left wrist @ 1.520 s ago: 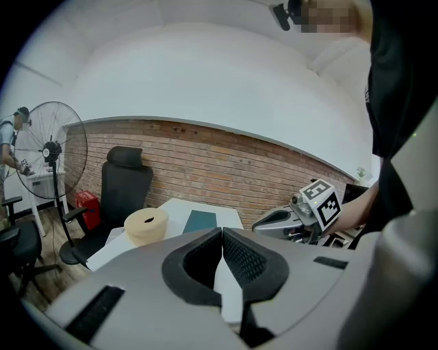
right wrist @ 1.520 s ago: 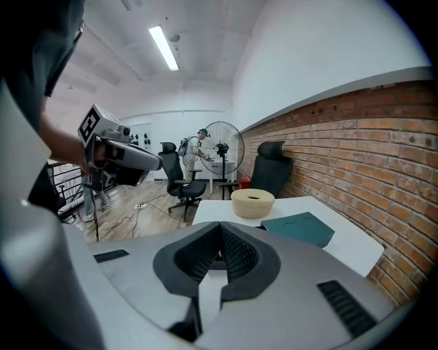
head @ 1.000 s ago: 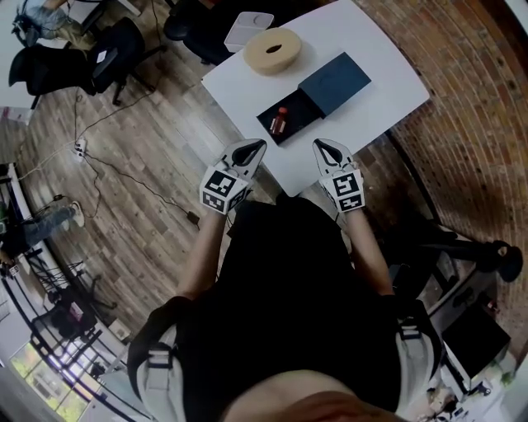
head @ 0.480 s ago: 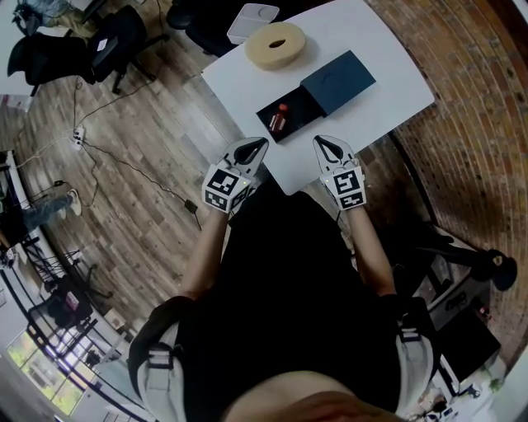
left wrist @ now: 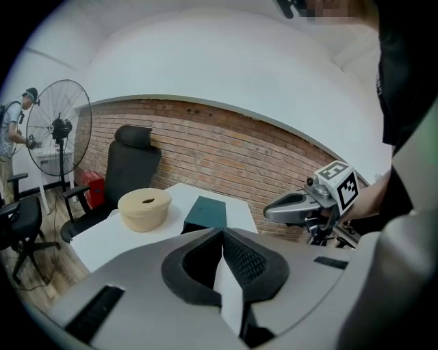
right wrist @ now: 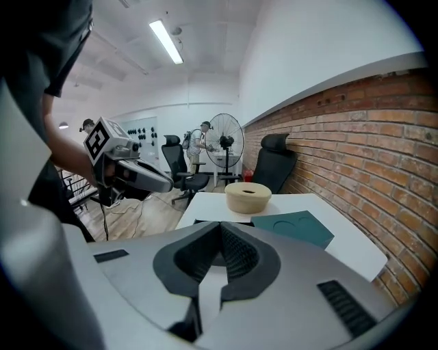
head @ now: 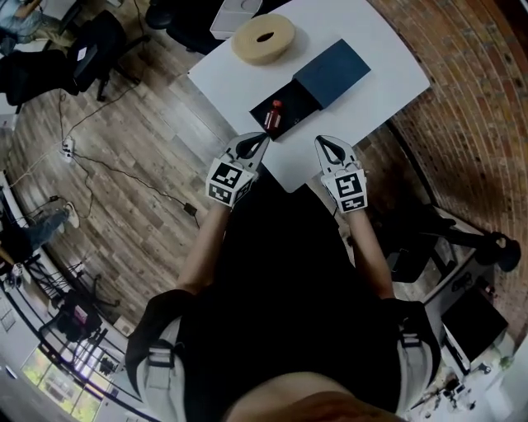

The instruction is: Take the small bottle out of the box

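Note:
The small red bottle [head: 273,116] lies in the open black box [head: 289,108] on the white table [head: 239,74]. The box's dark blue lid [head: 332,72] sits beside it, further back. My left gripper [head: 263,140] hovers at the table's near edge, just short of the box's near corner, its jaws shut with nothing between them. My right gripper [head: 320,142] hangs level with it to the right, also shut and holding nothing. In the left gripper view the jaws [left wrist: 220,234] hide the bottle, and only the lid [left wrist: 206,212] shows. The right gripper view shows the lid [right wrist: 295,227] too.
A tan foam ring [head: 263,39] stands behind the box, with a white tray [head: 235,7] at the table's far edge. A brick wall [head: 462,91] runs along the right. Office chairs [head: 99,45] and a cable [head: 124,173] are on the wooden floor to the left.
My left gripper has sunk a little and drawn closer to the box's near corner. The right gripper has stayed in place.

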A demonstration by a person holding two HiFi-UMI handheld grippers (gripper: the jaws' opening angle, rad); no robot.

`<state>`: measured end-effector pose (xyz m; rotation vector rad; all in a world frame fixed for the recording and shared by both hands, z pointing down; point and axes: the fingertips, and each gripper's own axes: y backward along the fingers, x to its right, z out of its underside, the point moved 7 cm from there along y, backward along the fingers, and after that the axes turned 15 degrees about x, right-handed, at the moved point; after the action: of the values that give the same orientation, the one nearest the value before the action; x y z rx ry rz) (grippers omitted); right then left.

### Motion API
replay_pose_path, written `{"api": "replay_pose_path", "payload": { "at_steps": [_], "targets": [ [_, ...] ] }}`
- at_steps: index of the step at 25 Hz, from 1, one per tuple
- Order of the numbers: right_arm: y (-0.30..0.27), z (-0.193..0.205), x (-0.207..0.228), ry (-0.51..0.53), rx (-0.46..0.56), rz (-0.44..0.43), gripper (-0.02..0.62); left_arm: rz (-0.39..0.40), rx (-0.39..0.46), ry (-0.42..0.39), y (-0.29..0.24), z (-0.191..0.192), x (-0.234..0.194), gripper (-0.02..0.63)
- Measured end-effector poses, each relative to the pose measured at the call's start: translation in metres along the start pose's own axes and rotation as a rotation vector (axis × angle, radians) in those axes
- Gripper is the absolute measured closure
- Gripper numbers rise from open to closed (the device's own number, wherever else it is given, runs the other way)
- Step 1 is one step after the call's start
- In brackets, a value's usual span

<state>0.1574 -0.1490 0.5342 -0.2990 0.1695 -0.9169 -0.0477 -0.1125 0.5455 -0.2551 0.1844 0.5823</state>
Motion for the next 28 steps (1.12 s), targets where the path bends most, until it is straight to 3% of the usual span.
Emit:
{"api": "replay_pose_path", "payload": {
  "at_steps": [11, 18, 23, 28],
  "targets": [
    [-0.007, 0.018, -0.009, -0.040, -0.033, 0.072, 0.597, 0.100, -0.059, 0.064, -0.021, 0.038, -0.021, 0.583],
    [-0.009, 0.023, -0.005, -0.029, -0.055, 0.110, 0.597, 0.036, -0.055, 0.026, -0.029, 0.056, -0.036, 0.581],
    [-0.009, 0.022, -0.008, -0.028, -0.052, 0.138, 0.597, 0.004, -0.096, 0.067, -0.032, 0.071, -0.047, 0.483],
    [-0.002, 0.026, -0.012, -0.031, -0.072, 0.172, 0.597, 0.009, -0.105, 0.116, -0.047, 0.076, -0.050, 0.436]
  ]
}}
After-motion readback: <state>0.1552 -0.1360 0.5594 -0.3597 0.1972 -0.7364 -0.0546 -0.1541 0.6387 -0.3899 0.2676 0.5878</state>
